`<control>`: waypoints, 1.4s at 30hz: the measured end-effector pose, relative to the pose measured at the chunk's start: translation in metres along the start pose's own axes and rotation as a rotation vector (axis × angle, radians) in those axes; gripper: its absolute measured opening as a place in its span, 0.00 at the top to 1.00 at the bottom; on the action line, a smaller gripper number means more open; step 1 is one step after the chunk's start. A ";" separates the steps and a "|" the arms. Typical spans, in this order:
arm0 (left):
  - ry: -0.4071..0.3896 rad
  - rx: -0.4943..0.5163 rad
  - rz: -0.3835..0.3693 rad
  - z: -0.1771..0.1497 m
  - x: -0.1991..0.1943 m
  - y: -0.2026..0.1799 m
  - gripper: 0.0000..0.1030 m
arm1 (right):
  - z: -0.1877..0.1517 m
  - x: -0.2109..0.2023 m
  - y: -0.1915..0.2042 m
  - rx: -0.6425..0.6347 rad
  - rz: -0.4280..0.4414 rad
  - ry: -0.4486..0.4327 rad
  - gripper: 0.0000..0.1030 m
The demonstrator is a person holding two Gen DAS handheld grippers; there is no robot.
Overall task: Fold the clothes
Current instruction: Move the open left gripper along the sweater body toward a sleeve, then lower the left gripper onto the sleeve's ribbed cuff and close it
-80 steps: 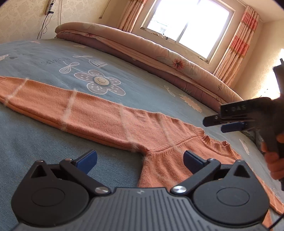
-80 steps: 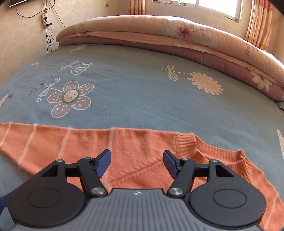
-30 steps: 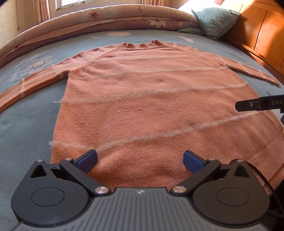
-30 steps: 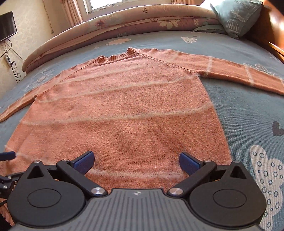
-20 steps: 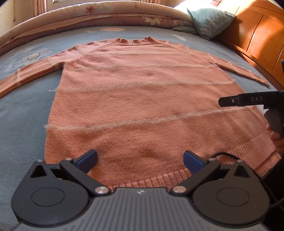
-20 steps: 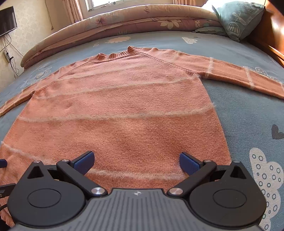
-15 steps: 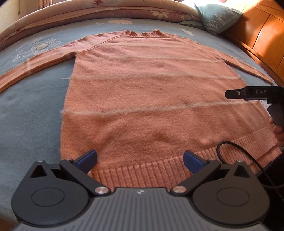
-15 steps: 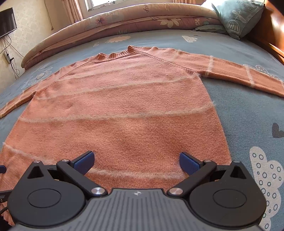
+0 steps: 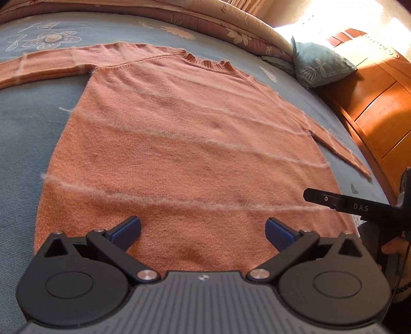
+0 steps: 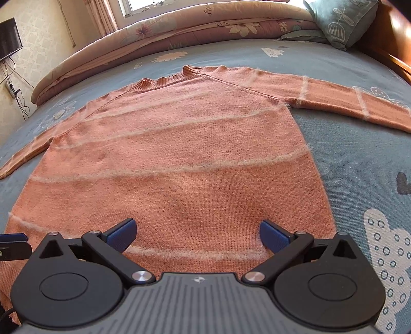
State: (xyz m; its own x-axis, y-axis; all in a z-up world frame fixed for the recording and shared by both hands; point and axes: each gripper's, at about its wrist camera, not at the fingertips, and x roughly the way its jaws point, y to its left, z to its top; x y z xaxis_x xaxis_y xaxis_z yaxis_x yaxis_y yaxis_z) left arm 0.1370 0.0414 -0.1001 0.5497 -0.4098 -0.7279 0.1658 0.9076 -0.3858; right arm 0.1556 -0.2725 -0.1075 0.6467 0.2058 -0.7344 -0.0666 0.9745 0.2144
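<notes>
Bed [image 10: 359,159] open left and right of sweater [image 10: 179,167]; pillow [image 10: 341,20] and rolled quilt [image 10: 179,28] block far side.

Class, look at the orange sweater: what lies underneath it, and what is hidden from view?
The orange sweater lies flat on a grey-blue bedspread printed with flowers and clouds. The cover's print beneath the sweater is hidden, as is its hem, behind both grippers.

one sweater [image 9: 185,154], two grippers [image 9: 203,230], one pillow [image 9: 321,64]
</notes>
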 end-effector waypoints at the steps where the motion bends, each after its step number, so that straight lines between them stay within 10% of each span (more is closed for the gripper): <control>1: -0.004 0.000 -0.013 -0.002 -0.002 0.002 0.01 | 0.000 0.000 0.000 0.003 0.001 0.001 0.00; 18: -0.072 -0.107 -0.149 -0.010 -0.012 0.029 0.01 | -0.002 0.001 0.004 -0.007 -0.022 -0.007 0.00; 23: -0.067 -0.304 -0.207 0.002 -0.019 0.051 0.01 | -0.004 0.001 0.007 -0.032 -0.035 -0.014 0.00; 29: -0.326 -0.379 -0.116 0.034 -0.075 0.098 0.01 | -0.008 0.001 0.010 -0.091 -0.040 -0.017 0.00; 38: -0.687 -0.949 0.011 0.050 -0.119 0.263 0.01 | -0.014 0.003 0.017 -0.183 -0.061 -0.025 0.00; 42: -0.775 -1.048 0.061 0.054 -0.109 0.306 0.02 | -0.013 0.005 0.018 -0.188 -0.065 -0.029 0.00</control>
State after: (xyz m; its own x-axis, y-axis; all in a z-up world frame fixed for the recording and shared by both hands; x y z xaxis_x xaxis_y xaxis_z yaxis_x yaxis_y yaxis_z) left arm 0.1720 0.3681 -0.1085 0.9182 0.1069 -0.3814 -0.3959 0.2764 -0.8757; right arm 0.1483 -0.2526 -0.1157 0.6756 0.1416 -0.7235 -0.1629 0.9858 0.0409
